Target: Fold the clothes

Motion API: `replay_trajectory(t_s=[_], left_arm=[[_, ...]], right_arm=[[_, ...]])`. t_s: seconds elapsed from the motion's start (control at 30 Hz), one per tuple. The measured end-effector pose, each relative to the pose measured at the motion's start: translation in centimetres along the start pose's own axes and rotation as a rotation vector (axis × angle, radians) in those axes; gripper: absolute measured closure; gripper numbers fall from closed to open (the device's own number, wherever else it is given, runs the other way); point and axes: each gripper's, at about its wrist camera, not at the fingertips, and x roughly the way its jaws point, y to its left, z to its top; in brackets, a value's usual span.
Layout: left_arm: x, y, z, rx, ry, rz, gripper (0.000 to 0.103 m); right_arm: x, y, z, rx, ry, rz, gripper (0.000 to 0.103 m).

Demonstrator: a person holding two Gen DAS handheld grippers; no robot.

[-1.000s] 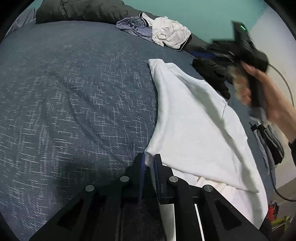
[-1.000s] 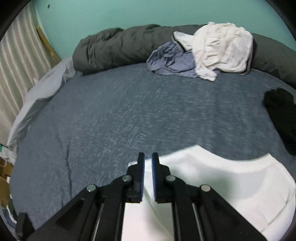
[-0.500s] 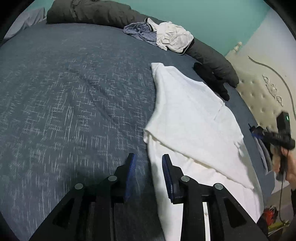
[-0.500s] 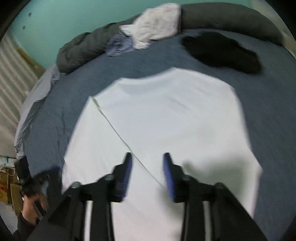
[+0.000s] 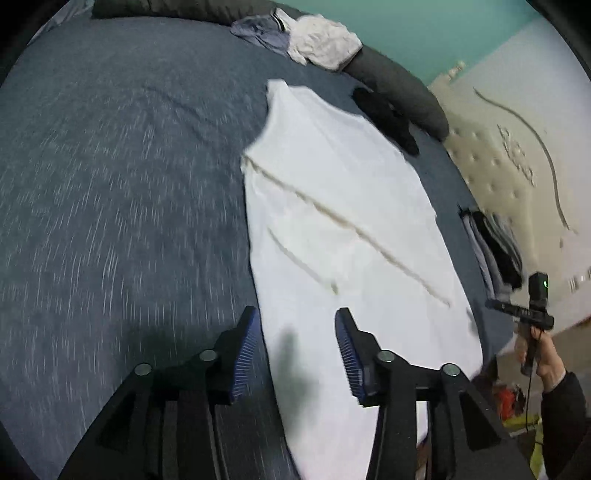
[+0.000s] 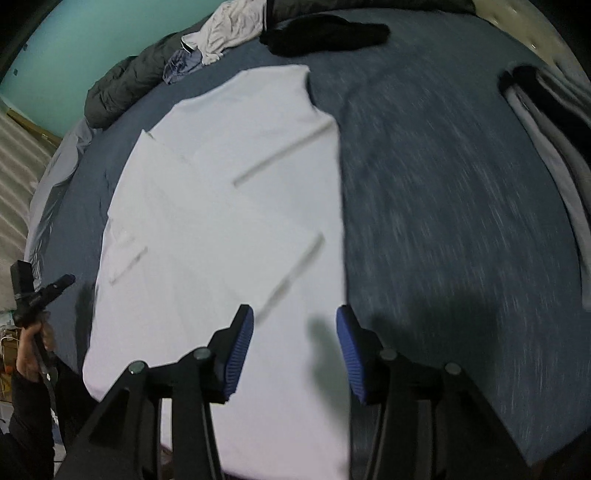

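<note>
**Both claws opening above a folded white shirt**

Spread flat on the blue bed (image 5: 110,184): white T-shirt (image 5: 332,221), sides folded in, running from 6 to 12 o'clock in the left wrist view. Above its near end, left claw (image 5: 297,354), jaws opening, nothing between them. Right claw (image 6: 295,347) likewise opening and empty, over the shirt's right edge. At 12 o'clock, crumpled clothes (image 5: 317,40) on a dark duvet (image 5: 399,88); black garment (image 6: 325,35) nearby.

The left gripper (image 5: 295,347) was matte black, with ribbed blue pads (image 5: 243,354) inside its fingers and round silver screws behind them. The right gripper (image 6: 293,345) matched it. Its handle (image 5: 537,295) carried a green light, a cable trailing below; the sleeve (image 5: 563,417) was dark.
</note>
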Motion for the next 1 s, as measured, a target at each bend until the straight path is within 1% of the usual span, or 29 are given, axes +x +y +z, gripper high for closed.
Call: replay_trajectory(t_s=[0.03,0.13,0.2,0.33,0.47,0.63,0.73,0.83,1.0], left_arm=[[-0.5,-0.3,-0.8,0.008,0.016,0.003,0.054],[-1.6,-1.2,-3.1,0.033,0.068,0.023,0.053],[-1.9,-1.6,-4.8,0.046,0.117,0.033,0.052],[-1.6,-1.5,-7.4,0.025,0.181,0.022,0.05],[-1.4,-1.6,-9.3,0.025,0.222,0.023,0.048],[-1.3,-1.9,-11.5,0.048,0.258,0.041,0.047],[-1.0,-1.6,-11.9,0.031,0.273,0.038,0.047],[-0.3,-0.8,-12.4,-0.008,0.291,0.024,0.047],[0.5,-0.8,-13.0,-0.009,0.306,0.025,0.047]], right_arm=[[-0.3,-0.2,-0.8,0.008,-0.001,0.004,0.052],[-0.9,-0.7,-3.0,0.018,0.003,0.007,0.051],[-1.3,-1.0,-4.5,0.024,0.006,0.008,0.049],[-1.1,-1.8,-7.2,0.039,0.032,0.006,0.048],[-0.5,-2.4,-9.4,0.053,0.067,0.002,0.048],[-0.5,-2.5,-11.0,0.034,0.085,-0.001,0.048],[-0.4,-2.8,-11.6,0.039,0.091,-0.001,0.048],[-0.3,-3.1,-11.9,0.047,0.092,0.01,0.048],[-0.2,-3.1,-12.4,0.039,0.097,0.02,0.048]])
